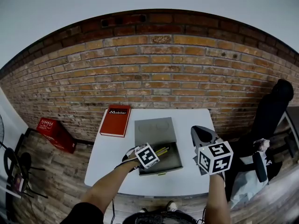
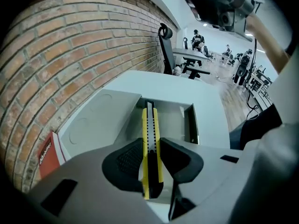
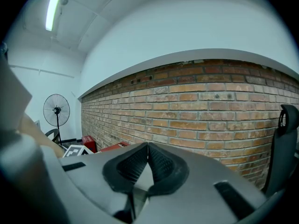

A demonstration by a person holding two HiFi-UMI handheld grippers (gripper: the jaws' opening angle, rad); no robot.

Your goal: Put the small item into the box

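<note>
**Yellow utility knife held over the open box**

A brick wall runs behind the box. The box stands on a white table, near its middle. A black office chair stands well to the right of the box, off the table. The box is grey, and its flat lid is folded back toward the wall, leaving the tray open. A red book lies flat on the table just to the left of the lid. A red crate sits on the floor farther to the left of the box.

The right gripper is held up to the right of the box and faces the wall. Its jaws are pressed together with nothing between them.

The left gripper reaches in from the box's left front corner. Its jaws are clamped on the rear half of the utility knife. The knife's front half projects over the open tray. Whether the knife touches the tray's bottom cannot be told.
</note>
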